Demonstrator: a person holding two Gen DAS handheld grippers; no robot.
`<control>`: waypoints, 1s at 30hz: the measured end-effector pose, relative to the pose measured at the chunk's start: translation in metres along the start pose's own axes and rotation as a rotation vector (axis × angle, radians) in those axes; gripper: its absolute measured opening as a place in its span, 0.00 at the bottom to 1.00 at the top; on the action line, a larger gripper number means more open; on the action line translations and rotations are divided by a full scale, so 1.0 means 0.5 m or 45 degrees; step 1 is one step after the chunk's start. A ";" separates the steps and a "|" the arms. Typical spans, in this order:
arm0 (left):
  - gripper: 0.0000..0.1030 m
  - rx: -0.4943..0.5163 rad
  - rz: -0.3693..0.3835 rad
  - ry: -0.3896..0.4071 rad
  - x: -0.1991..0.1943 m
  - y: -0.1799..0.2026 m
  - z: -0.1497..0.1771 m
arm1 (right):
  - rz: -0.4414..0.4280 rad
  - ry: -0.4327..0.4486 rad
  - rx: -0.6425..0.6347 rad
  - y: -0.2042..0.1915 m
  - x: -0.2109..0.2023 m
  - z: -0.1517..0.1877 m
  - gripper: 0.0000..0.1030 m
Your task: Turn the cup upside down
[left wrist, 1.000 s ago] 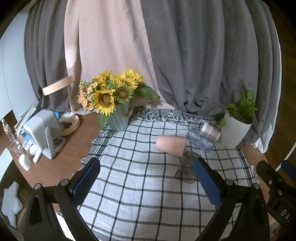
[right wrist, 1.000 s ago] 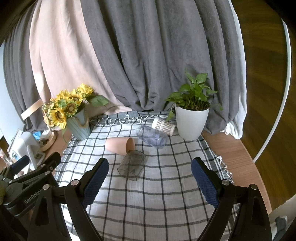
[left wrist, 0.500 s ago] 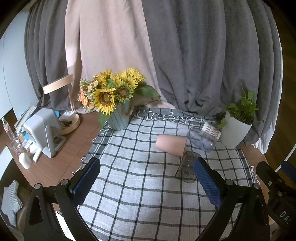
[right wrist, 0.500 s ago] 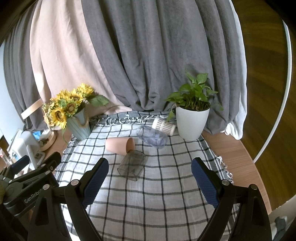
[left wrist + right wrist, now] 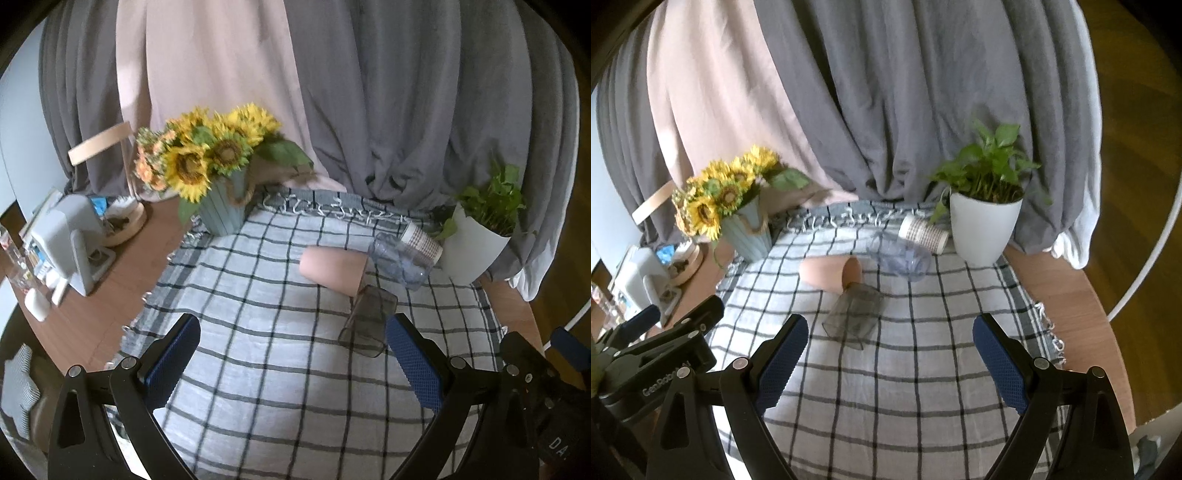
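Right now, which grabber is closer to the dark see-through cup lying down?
Left, I think. The left gripper has the smoky clear cup right beside its right finger. The right gripper sits farther back, the cup ahead, toward its left finger. Both are open, touching nothing.

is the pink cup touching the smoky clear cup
Touching: in the right wrist view the pink cup has its rim meeting the smoky clear cup with no cloth visible between.

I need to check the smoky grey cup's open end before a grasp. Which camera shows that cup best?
The right wrist view: the smoky grey cup lies on its side, unobstructed, between the open fingers. In the left wrist view the same cup sits far right, its lower edge beside the blue fingertip pad.
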State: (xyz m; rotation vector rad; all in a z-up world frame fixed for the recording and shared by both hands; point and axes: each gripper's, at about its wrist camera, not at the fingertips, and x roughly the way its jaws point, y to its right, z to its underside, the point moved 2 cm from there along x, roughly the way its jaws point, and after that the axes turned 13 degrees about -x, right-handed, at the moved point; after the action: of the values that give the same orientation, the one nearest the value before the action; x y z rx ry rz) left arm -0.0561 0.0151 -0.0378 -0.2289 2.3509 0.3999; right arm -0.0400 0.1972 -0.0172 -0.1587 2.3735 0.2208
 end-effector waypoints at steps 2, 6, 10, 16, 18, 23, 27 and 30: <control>1.00 -0.023 -0.018 -0.032 0.030 0.013 -0.004 | 0.002 -0.030 -0.023 0.010 0.024 -0.009 0.89; 1.00 -0.085 -0.070 -0.077 0.084 0.025 -0.011 | -0.027 -0.102 -0.099 0.028 0.081 -0.040 0.89; 1.00 -0.141 -0.136 -0.097 0.139 0.032 -0.028 | -0.063 -0.175 -0.200 0.039 0.153 -0.083 0.89; 1.00 -0.150 -0.212 -0.120 0.233 0.051 -0.063 | -0.125 -0.330 -0.348 0.042 0.284 -0.149 0.88; 1.00 -0.160 -0.248 -0.140 0.266 0.057 -0.075 | -0.151 -0.396 -0.387 0.041 0.338 -0.166 0.88; 1.00 -0.190 -0.320 -0.188 0.334 0.068 -0.092 | -0.184 -0.550 -0.475 0.045 0.456 -0.189 0.88; 1.00 -0.187 -0.352 -0.230 0.376 0.087 -0.093 | -0.199 -0.695 -0.580 0.032 0.543 -0.187 0.85; 1.00 -0.171 -0.384 -0.247 0.404 0.098 -0.090 | -0.192 -0.744 -0.658 0.024 0.585 -0.182 0.84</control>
State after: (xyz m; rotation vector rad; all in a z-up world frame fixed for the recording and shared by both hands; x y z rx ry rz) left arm -0.2436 0.0355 -0.1364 -0.5741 2.0606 0.4119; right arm -0.3142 0.1753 -0.1522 -0.4479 1.6772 0.7029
